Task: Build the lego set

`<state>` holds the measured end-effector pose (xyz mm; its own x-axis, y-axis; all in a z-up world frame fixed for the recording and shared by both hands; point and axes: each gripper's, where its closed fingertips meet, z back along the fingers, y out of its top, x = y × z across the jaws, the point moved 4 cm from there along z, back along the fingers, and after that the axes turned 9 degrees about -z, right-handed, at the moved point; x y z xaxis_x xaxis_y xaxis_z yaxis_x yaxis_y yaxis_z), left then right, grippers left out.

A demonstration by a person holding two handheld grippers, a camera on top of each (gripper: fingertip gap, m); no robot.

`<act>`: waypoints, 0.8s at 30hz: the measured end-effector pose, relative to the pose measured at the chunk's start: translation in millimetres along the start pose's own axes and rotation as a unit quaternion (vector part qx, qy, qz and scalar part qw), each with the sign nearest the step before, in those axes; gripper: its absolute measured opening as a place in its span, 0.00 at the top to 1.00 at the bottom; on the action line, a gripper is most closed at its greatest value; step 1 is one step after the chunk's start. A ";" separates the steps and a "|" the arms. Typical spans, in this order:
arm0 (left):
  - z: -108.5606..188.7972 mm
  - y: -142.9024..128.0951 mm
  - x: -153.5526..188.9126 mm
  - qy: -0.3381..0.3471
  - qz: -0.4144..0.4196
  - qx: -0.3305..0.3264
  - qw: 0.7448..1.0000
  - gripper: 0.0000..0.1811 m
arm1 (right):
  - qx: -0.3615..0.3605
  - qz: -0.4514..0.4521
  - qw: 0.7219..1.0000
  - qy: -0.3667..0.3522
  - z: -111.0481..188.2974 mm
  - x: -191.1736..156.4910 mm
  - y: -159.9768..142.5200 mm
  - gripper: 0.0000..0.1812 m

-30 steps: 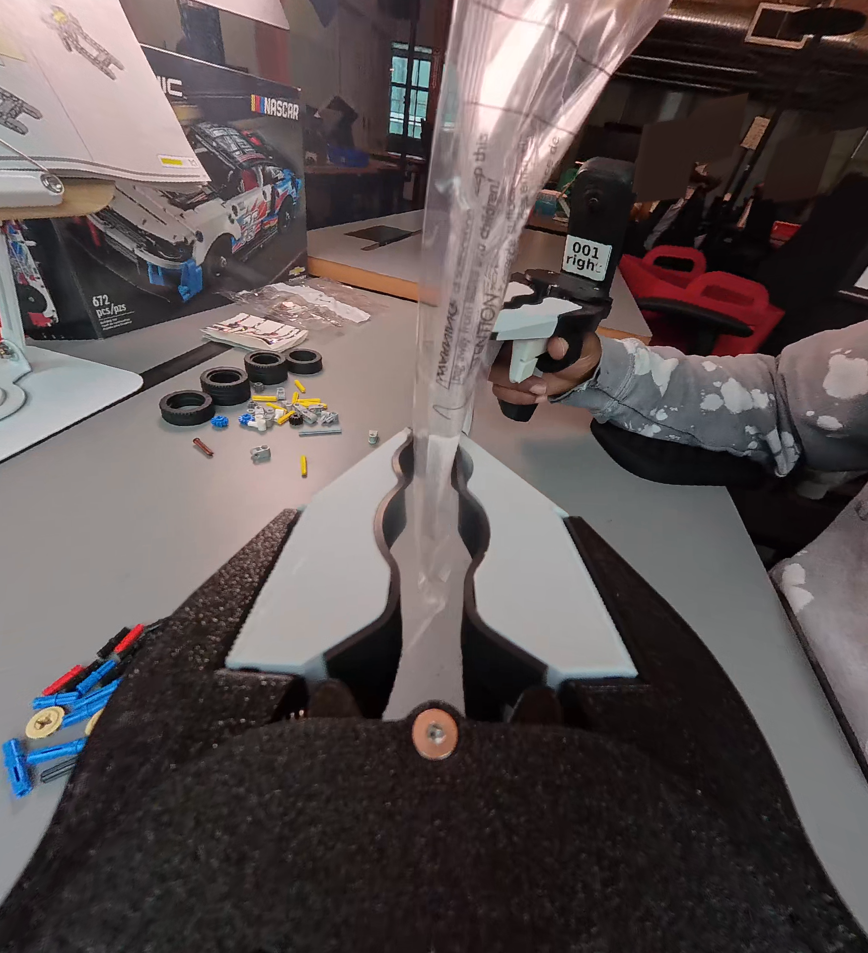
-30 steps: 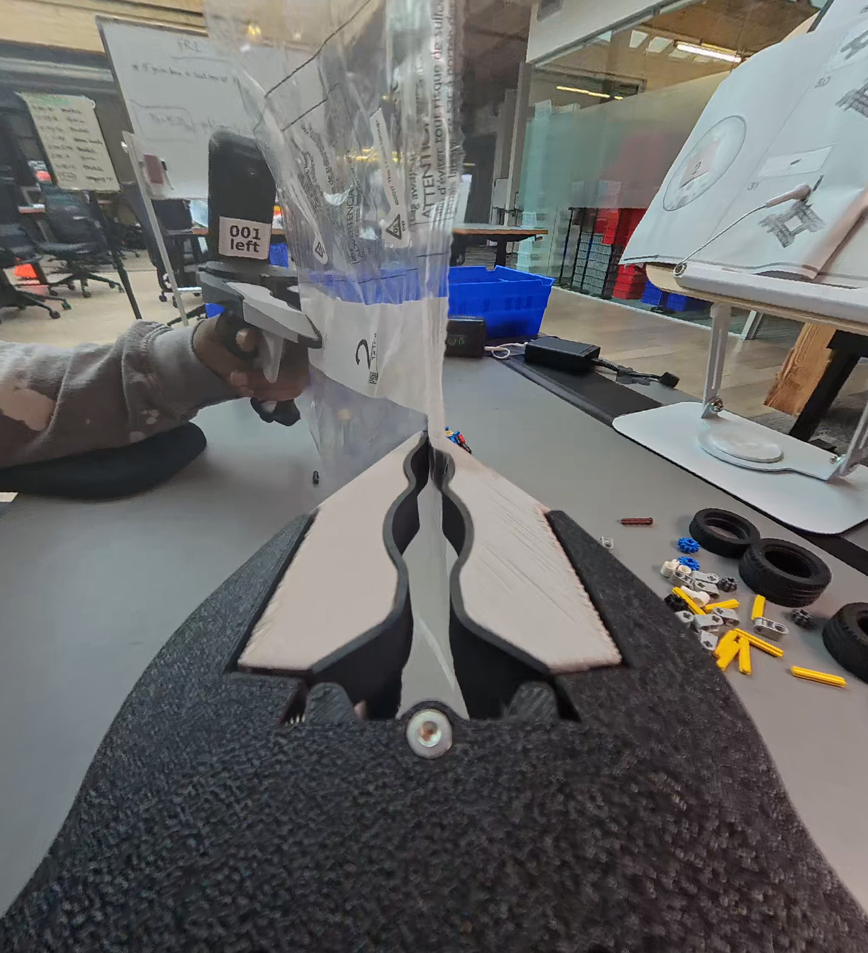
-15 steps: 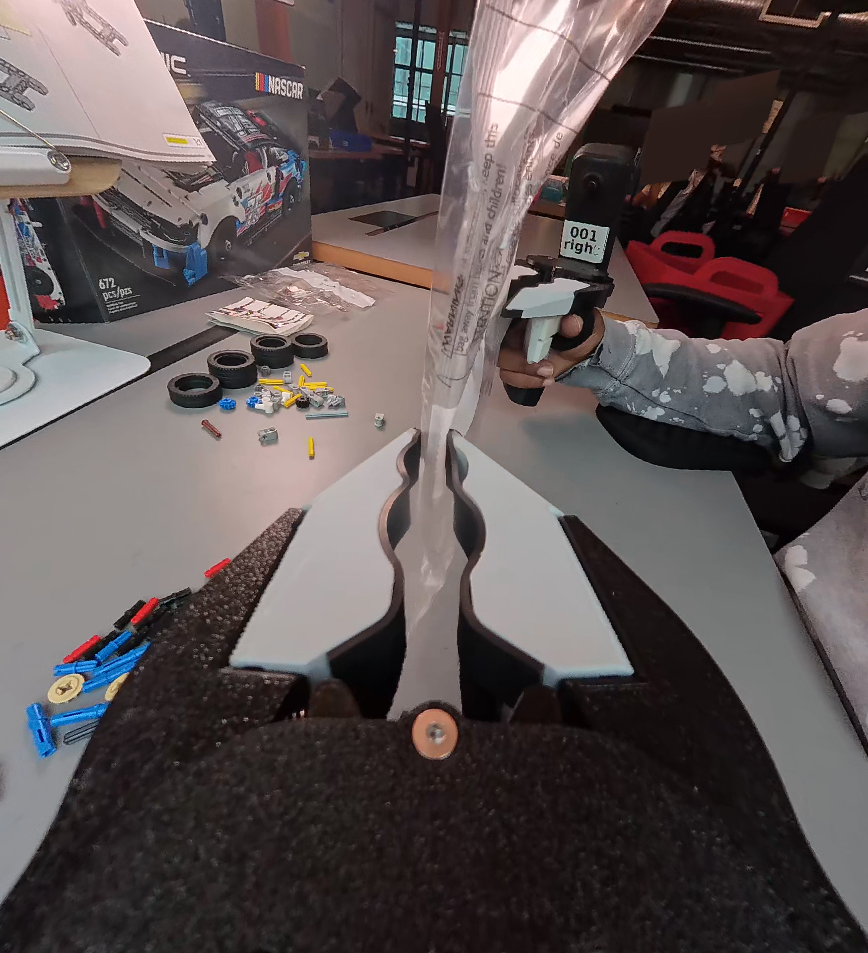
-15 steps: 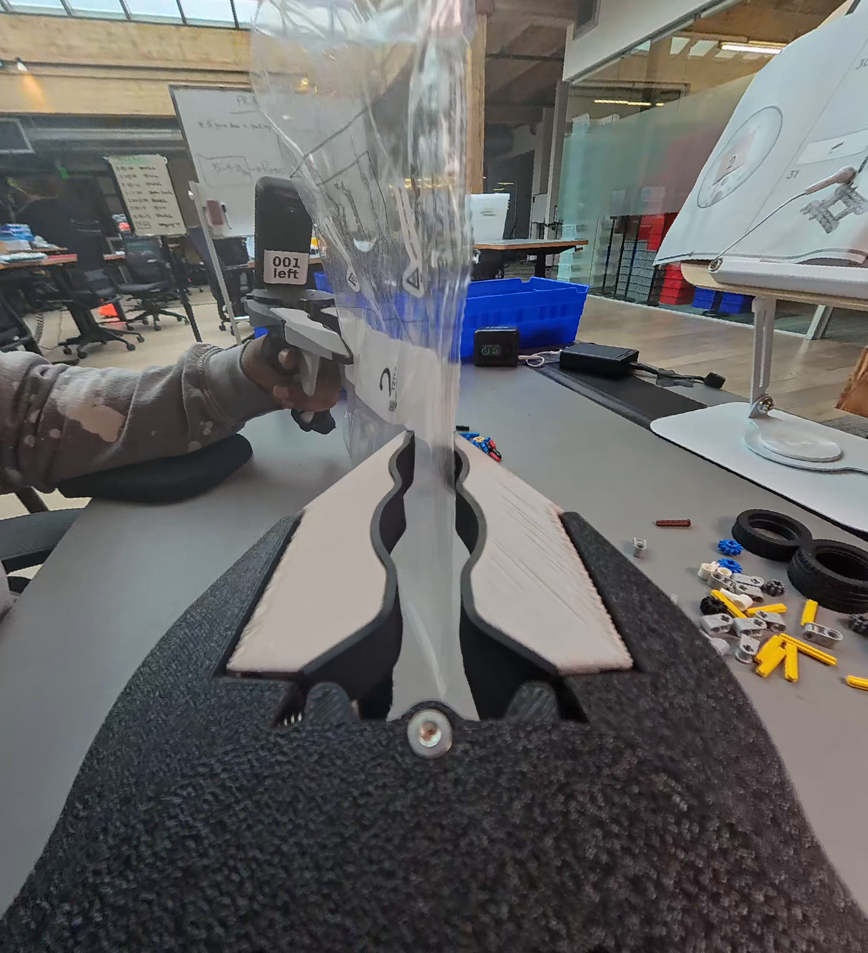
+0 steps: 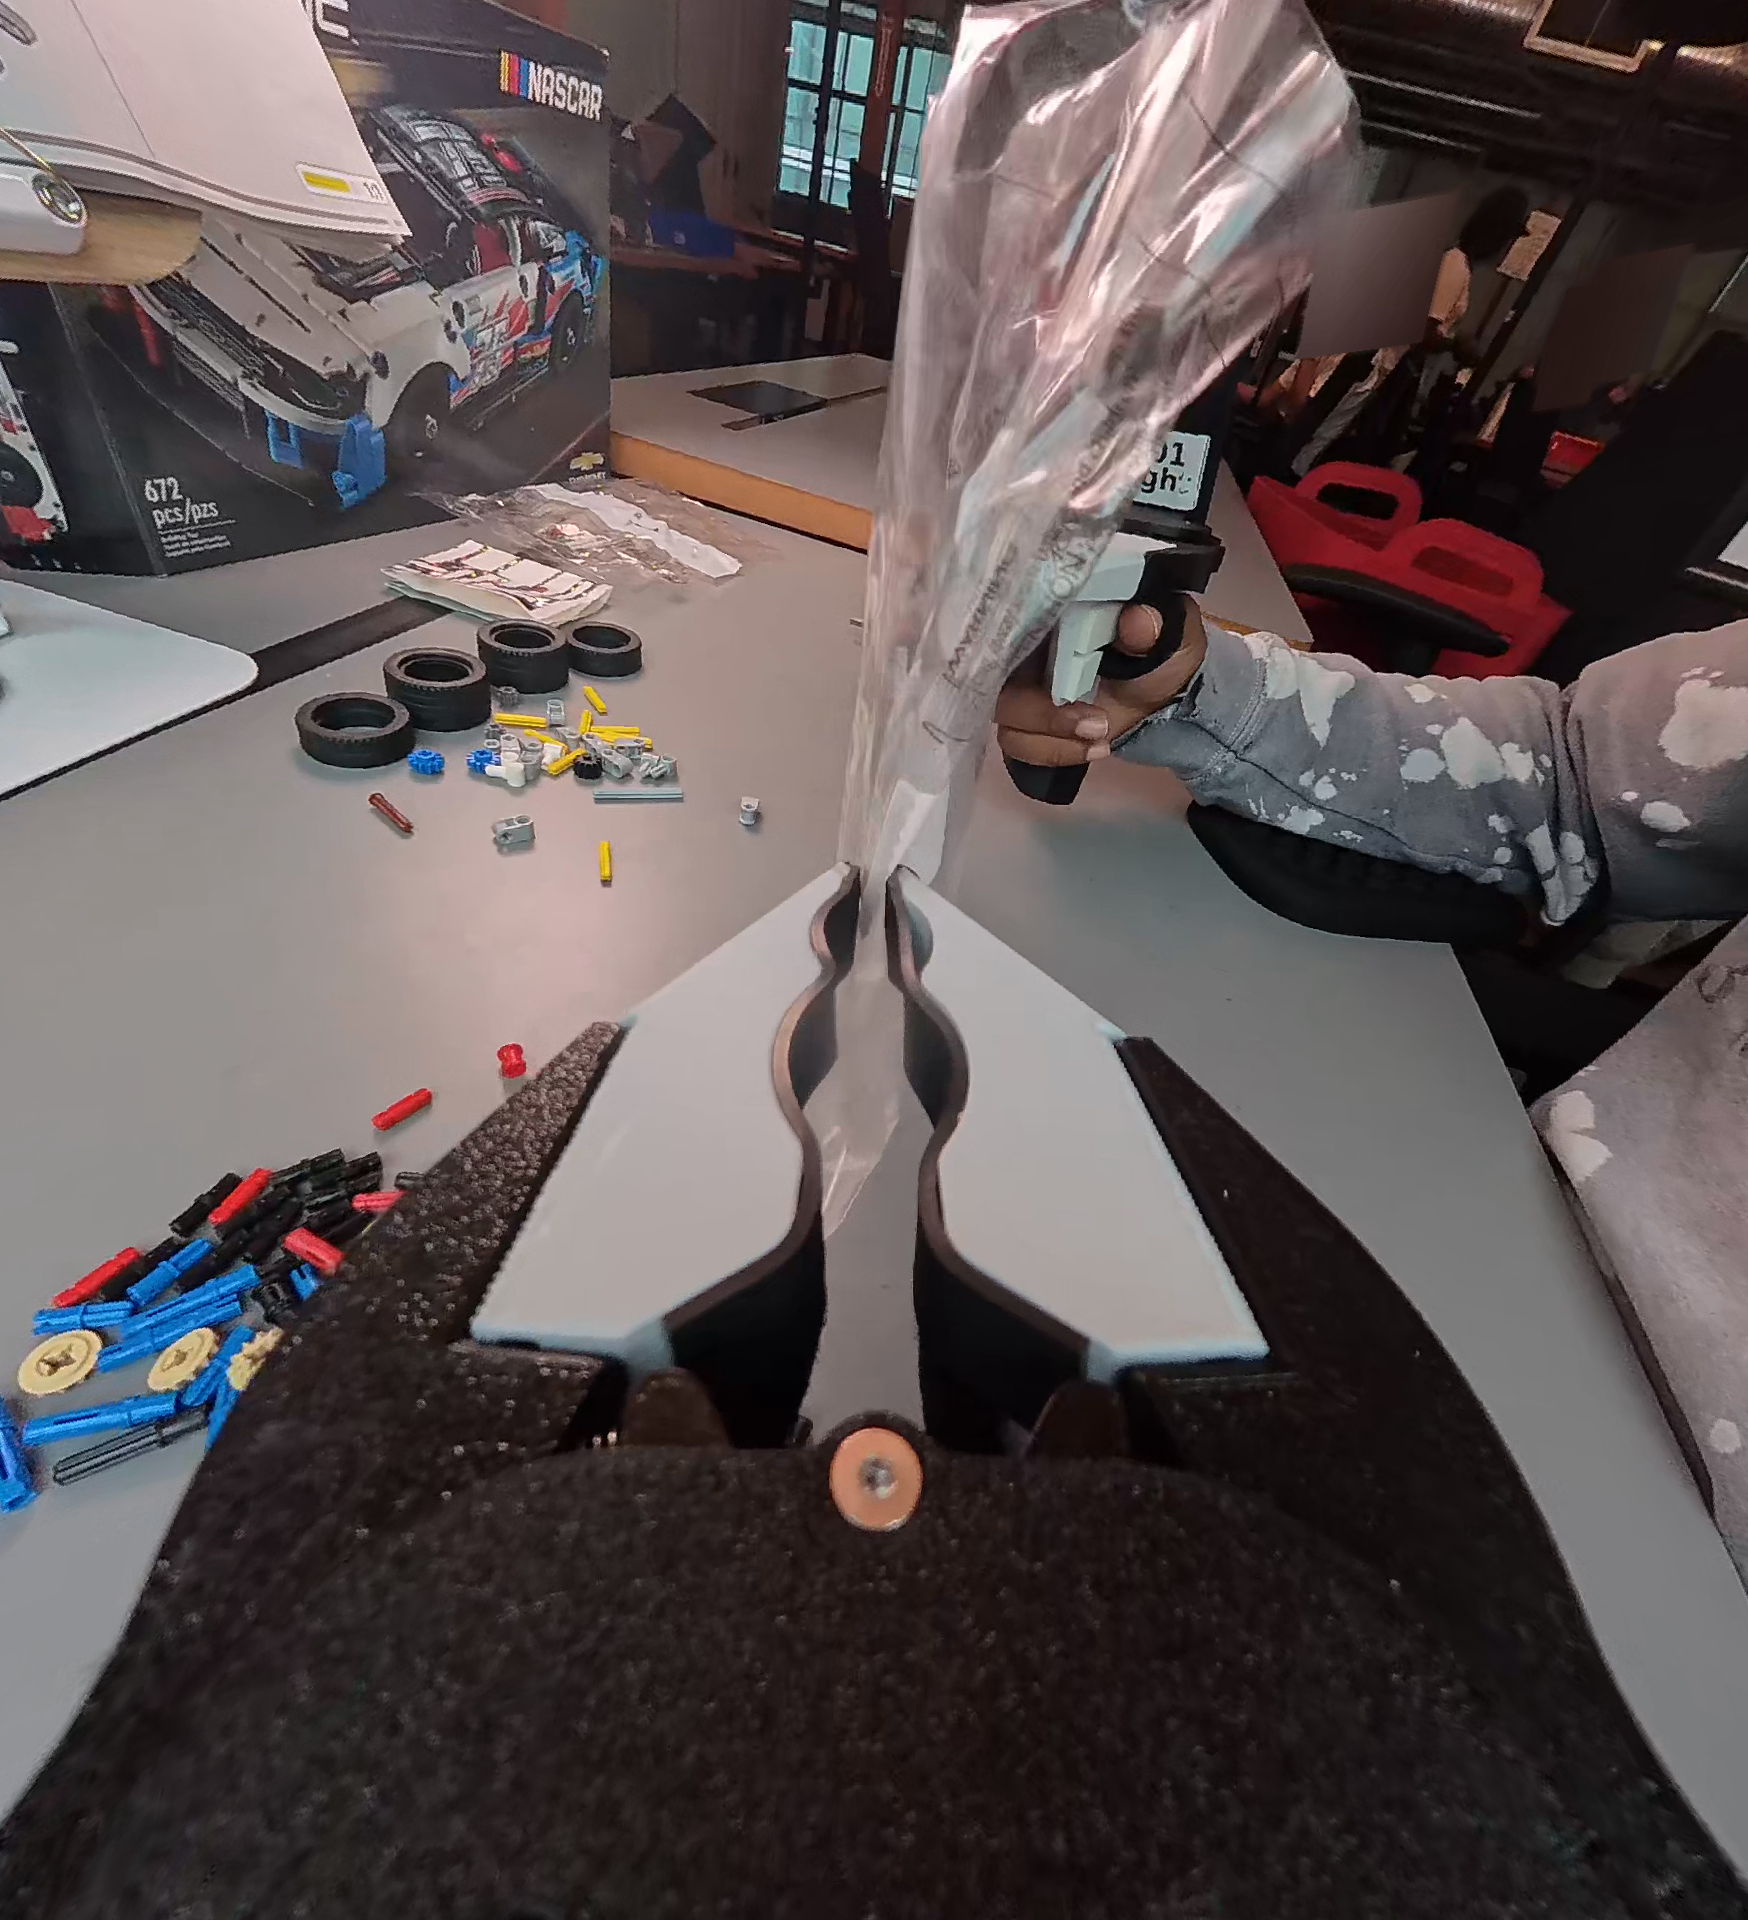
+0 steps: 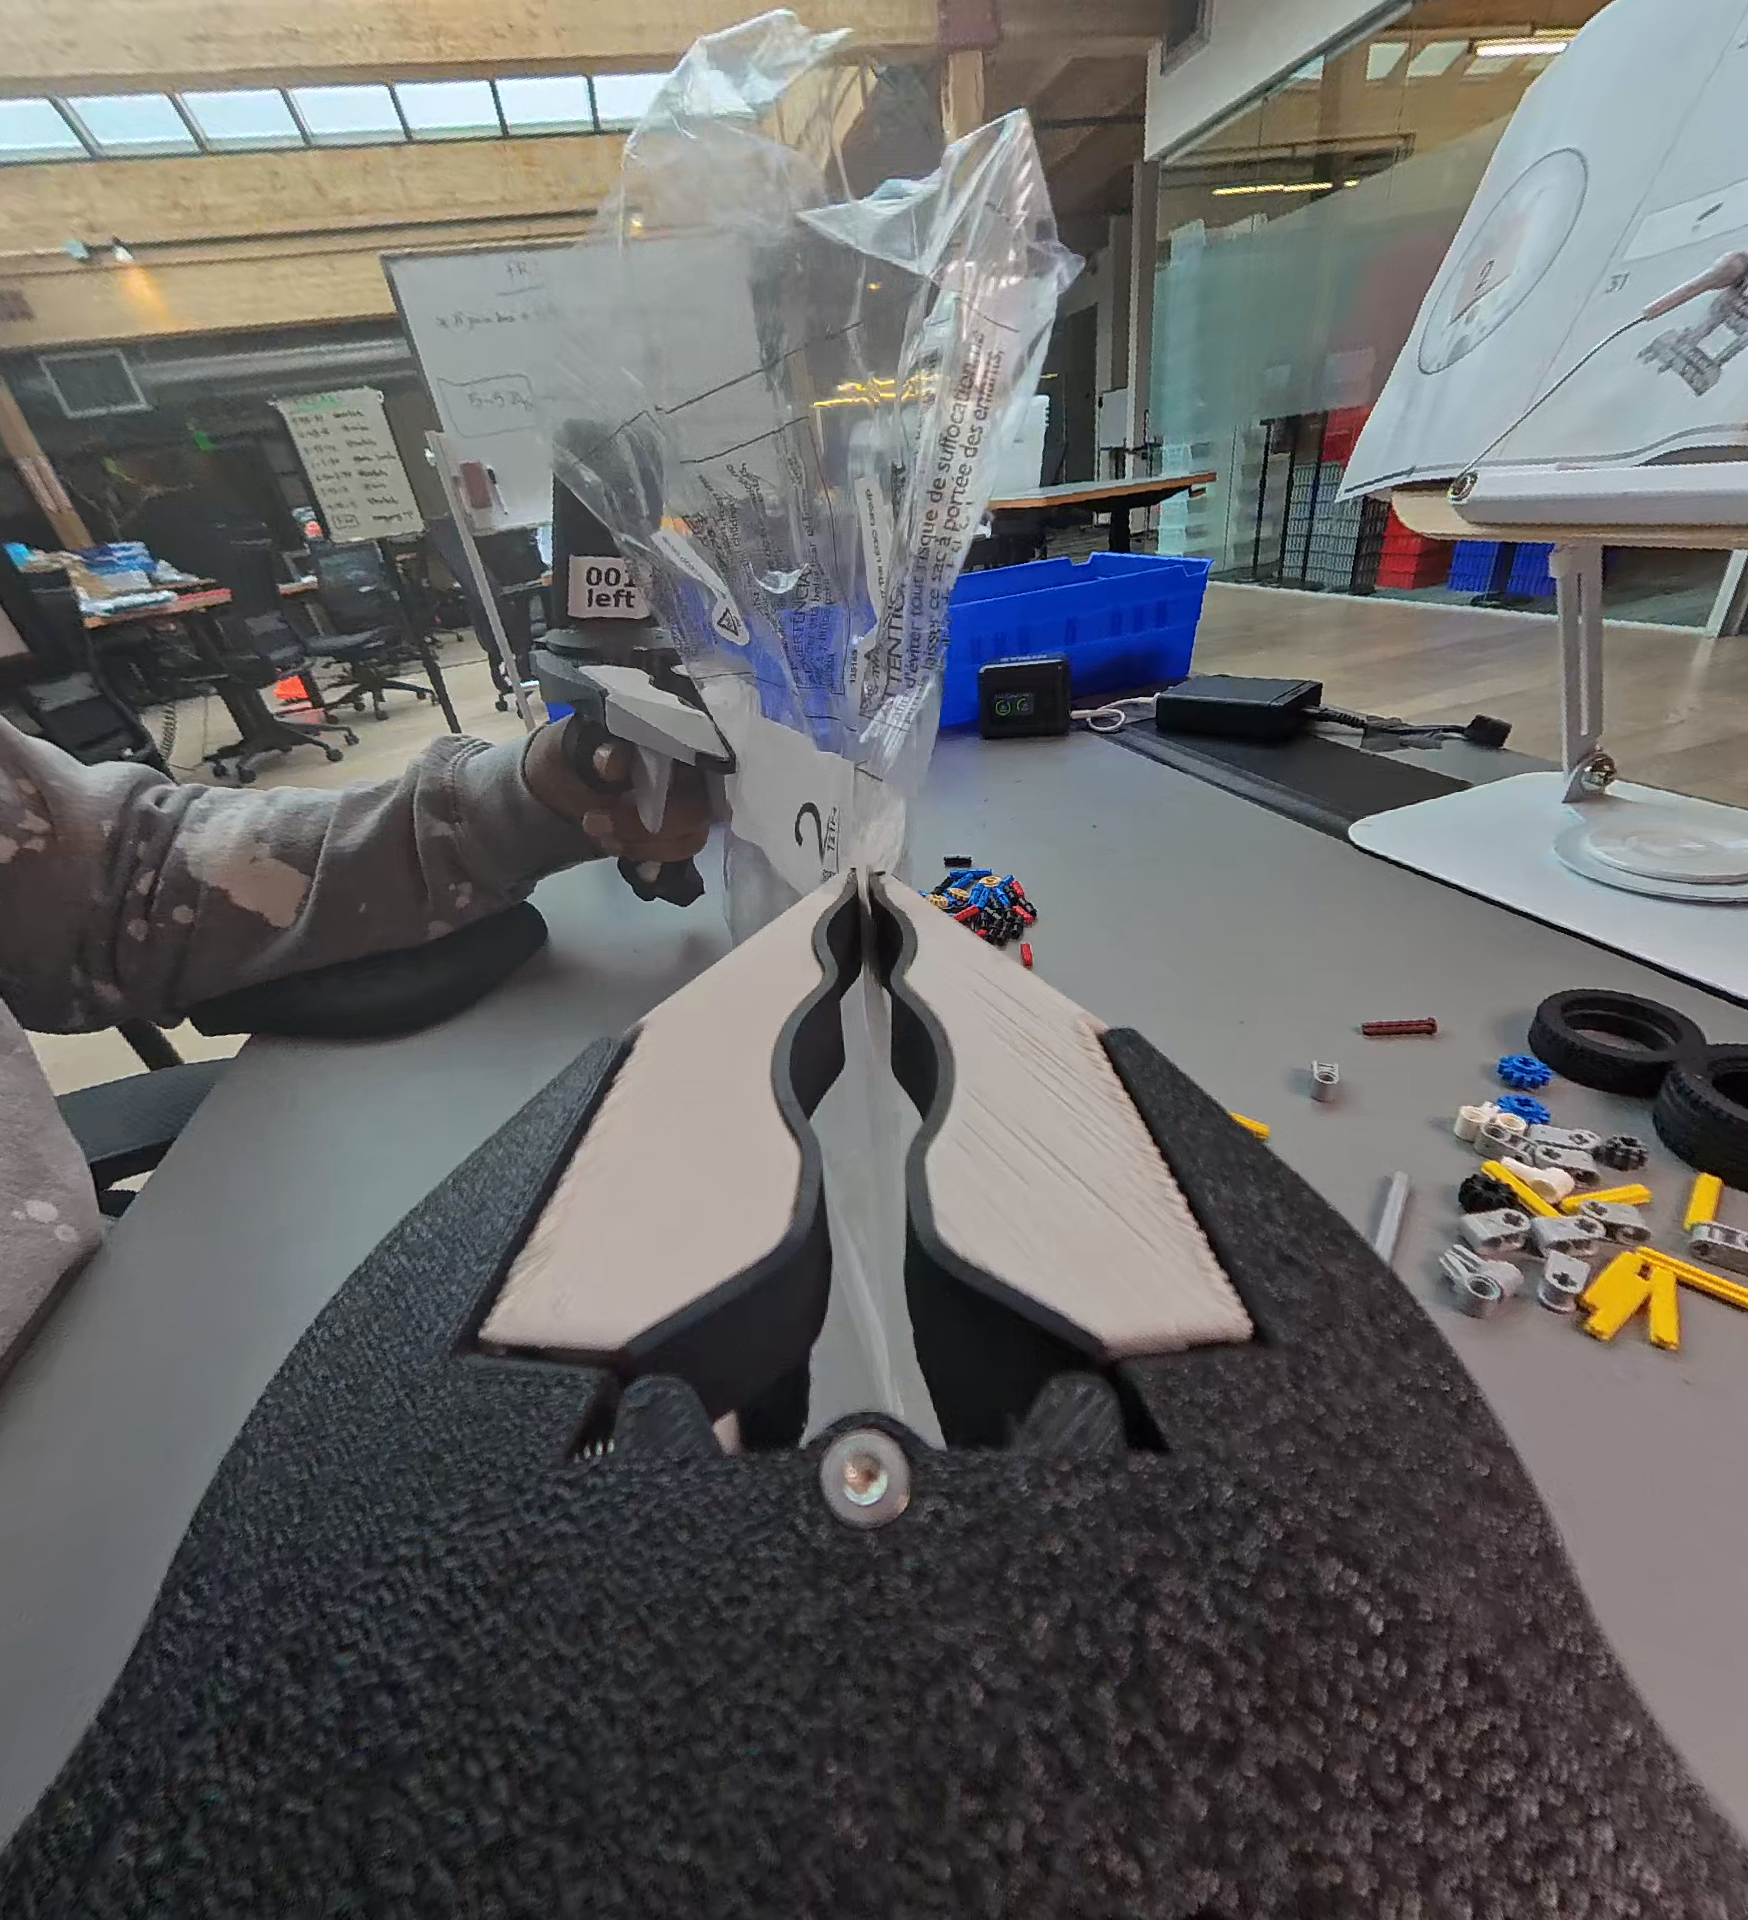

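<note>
Left hand-held gripper [image 5: 872,883]: clamped tight on a corner of the clear bag [image 5: 1078,343], fingers almost touching, plastic running down between them.
Right hand-held gripper [image 6: 865,883]: pinched on the same bag [image 6: 808,436] from the other side, film trapped in the narrow gap at its tips.
Bag: held up above the tabletop [image 5: 174,935] between both grippers, crumpled and flaring at the top, printed, and it looks empty.
Near pile [image 5: 195,1309]: blue, red and black pins with tan discs, loose on the tabletop just left of the left gripper; two red bits lie a little apart from it.
Far pile [image 5: 569,743]: yellow, grey and blue small parts, right beside the tyres [image 5: 465,675].
Tyres: four black ones in a cluster, lying flat.
Box [image 5: 330,312]: stands at the back edge, car picture facing us.
Sticker sheet [image 5: 496,577]: flat in front of the box, with another clear wrapper [image 5: 600,525] next to it.
Booklet [image 6: 1618,260]: open on a white stand [image 6: 1576,862], above the tyres.
Person: speckled grey sleeve [image 5: 1472,748] reaches in, hand [image 5: 1088,696] on the right gripper's handle.
</note>
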<state>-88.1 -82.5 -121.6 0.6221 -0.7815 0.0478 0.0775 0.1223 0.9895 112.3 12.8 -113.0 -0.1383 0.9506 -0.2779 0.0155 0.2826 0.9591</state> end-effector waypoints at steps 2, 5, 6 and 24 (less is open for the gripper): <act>-0.2 1.4 0.1 -0.002 0.010 0.003 1.000 0.99 | -0.007 -0.005 1.000 0.006 -1.8 -2.0 -1.9 1.00; 0.0 -0.6 -3.6 0.005 0.021 0.000 1.000 0.99 | -0.013 -0.014 1.000 0.022 -4.6 -6.5 -4.2 1.00; -0.7 -1.0 -2.7 0.001 0.023 0.000 1.000 0.99 | -0.014 -0.014 0.999 0.028 -5.3 -8.4 -4.5 1.00; 7.1 7.8 -3.7 0.007 0.008 0.023 1.000 0.98 | -0.018 0.051 0.998 -0.015 -1.6 -3.9 -1.5 1.00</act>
<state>-95.3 -82.9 -113.1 0.6344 -0.7706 0.0612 0.0323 0.1055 0.9939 111.3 8.5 -113.3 -0.1076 0.9779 -0.1791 -0.0085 0.1792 0.9838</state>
